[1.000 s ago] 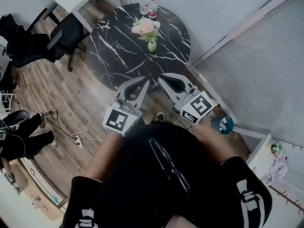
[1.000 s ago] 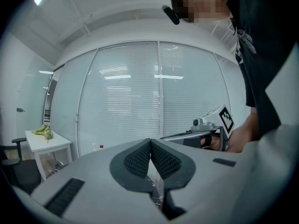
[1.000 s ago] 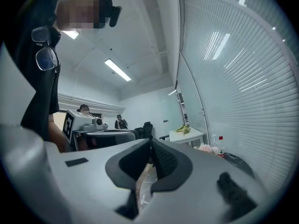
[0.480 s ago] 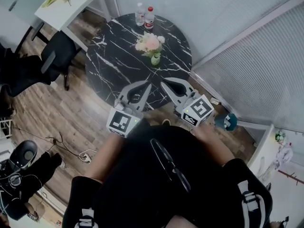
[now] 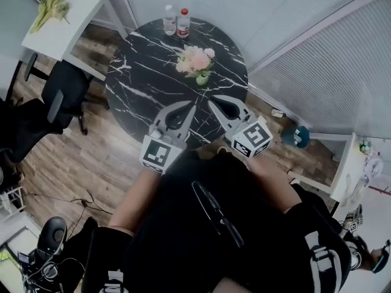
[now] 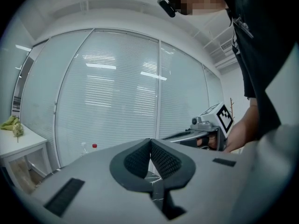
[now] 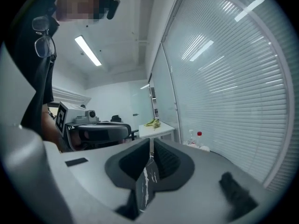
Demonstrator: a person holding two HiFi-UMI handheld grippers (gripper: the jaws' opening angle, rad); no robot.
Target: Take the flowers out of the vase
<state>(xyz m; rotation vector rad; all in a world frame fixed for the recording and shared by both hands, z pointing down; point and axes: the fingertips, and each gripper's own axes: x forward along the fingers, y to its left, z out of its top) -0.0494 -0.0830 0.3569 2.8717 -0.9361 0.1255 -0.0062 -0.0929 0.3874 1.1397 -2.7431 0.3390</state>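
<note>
Nothing's out yet: the flowers [image 5: 194,60] sit in their vase [image 5: 201,78], upper centre. Your left gripper [image 5: 192,105] and right gripper [image 5: 211,102] are closed, empty, apparently short of them.

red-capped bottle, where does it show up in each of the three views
Head view: the red-capped bottle stands at top centre, on the far edge of the black marble table.
Left gripper view: the bottle is low and left of centre, in front of the blinds.
Right gripper view: the bottle is right of centre, low against the blinds.
Shared landmark: the white side table, left of the bottle in all three views.
</note>
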